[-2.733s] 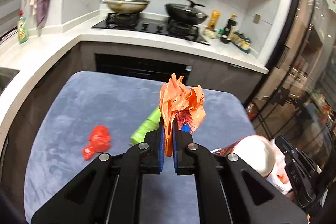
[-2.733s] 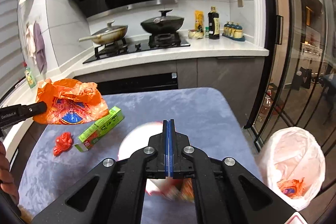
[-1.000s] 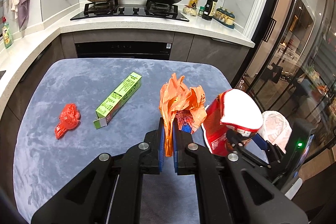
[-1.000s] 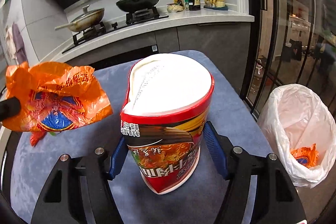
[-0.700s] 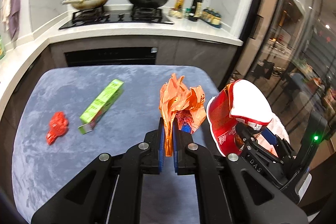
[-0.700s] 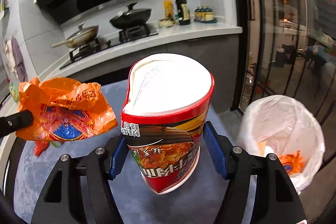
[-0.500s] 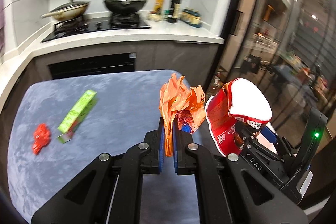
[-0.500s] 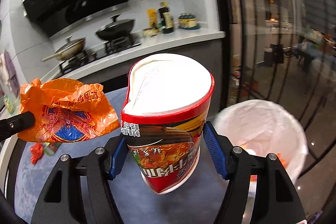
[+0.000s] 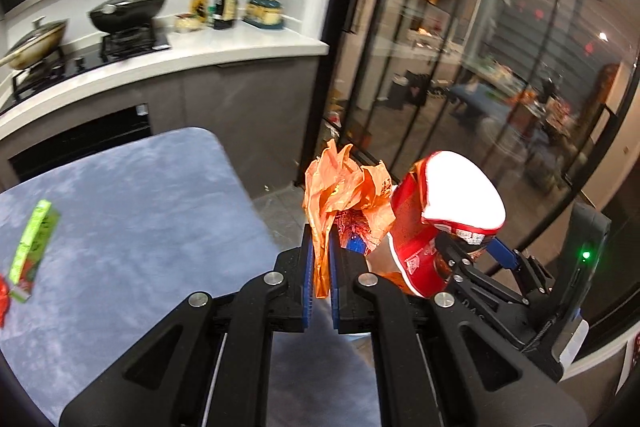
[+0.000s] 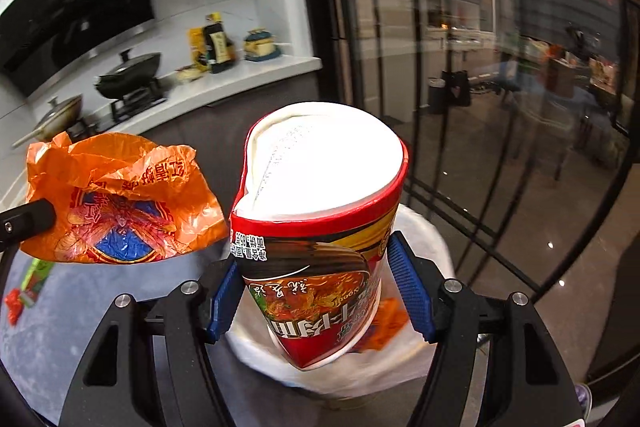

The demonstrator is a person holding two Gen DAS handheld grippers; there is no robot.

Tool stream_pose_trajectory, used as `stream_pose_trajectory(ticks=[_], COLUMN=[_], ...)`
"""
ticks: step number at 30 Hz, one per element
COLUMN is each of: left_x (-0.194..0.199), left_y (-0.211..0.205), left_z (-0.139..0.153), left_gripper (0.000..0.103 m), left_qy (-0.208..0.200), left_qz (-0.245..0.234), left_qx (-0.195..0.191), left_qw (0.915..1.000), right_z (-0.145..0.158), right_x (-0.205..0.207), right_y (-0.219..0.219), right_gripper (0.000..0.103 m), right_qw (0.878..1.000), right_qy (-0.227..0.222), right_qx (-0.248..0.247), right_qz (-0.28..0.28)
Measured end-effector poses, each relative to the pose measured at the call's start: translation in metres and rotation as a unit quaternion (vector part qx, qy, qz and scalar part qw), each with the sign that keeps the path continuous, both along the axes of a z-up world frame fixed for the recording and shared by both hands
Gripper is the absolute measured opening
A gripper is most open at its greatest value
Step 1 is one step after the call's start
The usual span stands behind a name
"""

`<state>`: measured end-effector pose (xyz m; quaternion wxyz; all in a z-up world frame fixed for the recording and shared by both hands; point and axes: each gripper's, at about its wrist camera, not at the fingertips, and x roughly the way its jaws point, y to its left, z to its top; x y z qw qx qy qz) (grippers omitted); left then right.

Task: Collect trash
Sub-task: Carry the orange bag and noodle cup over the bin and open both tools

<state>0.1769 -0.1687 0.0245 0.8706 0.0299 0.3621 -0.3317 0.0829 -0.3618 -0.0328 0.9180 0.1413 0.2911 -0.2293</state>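
Observation:
My left gripper (image 9: pixel 320 241) is shut on a crumpled orange snack wrapper (image 9: pixel 344 191), held past the right edge of the table (image 9: pixel 140 207). My right gripper (image 10: pixel 316 287) is shut on a red instant-noodle cup (image 10: pixel 320 187), whose wall is dented by the blue pads. The cup hangs above a bin lined with a white bag (image 10: pixel 426 239), and an orange wrapper (image 10: pixel 390 323) lies inside the bin. In the right wrist view the held orange wrapper (image 10: pixel 120 203) is left of the cup. A green box (image 9: pixel 34 239) and a red scrap (image 9: pixel 2 301) lie on the table at far left.
Dark glass sliding doors (image 9: pixel 460 67) stand close on the right, behind the bin. A white counter (image 9: pixel 240 47) with a hob, pans and bottles runs along the back. The floor (image 9: pixel 280 203) shows between the table and the doors.
Both grippers have swung to the right, from over the table to beyond its right edge. The cup is now over the bin. Both grips are unchanged.

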Motion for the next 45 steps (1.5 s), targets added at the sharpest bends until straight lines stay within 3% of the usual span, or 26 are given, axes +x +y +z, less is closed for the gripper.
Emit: stream_pose_trajectory(ticks=[6, 14, 16, 20, 23, 28, 45], left_x=[-0.001, 0.001, 0.002, 0.006, 0.008, 0.009, 0.015], left_y=[-0.049, -0.083, -0.083, -0.078, -0.074, -0.064, -0.027], left_z=[-0.026, -0.052, -0.055, -0.057, -0.056, -0.050, -0.034], left_gripper=[0.006, 0.009, 0.011, 0.032, 0.042, 0.047, 0.048], left_qy=[0.016, 0.033, 0.035, 0.043, 0.045, 0.040, 0.035], left_qz=[-0.034, -0.053, -0.054, -0.044, -0.037, -0.027, -0.001], left_qx=[0.034, 0.062, 0.061, 0.057, 0.054, 0.048, 0.025], left_qw=[0.9987, 0.9961, 0.9961, 0.9965, 0.9969, 0.9977, 0.9991], right_z=[-0.020, -0.036, -0.038, -0.040, -0.040, -0.040, -0.016], right_x=[-0.002, 0.002, 0.003, 0.008, 0.012, 0.015, 0.020], right_y=[-0.027, -0.045, -0.047, -0.047, -0.046, -0.042, -0.013], right_gripper=[0.065, 0.066, 0.066, 0.066, 0.067, 0.067, 0.069], right_qw=[1.000, 0.999, 0.999, 0.999, 0.999, 0.999, 1.000], right_qy=[0.015, 0.033, 0.035, 0.037, 0.037, 0.036, 0.012], right_qx=[0.007, 0.012, 0.016, 0.020, 0.019, 0.020, 0.001], right_qz=[-0.018, -0.030, -0.031, -0.031, -0.030, -0.026, -0.005])
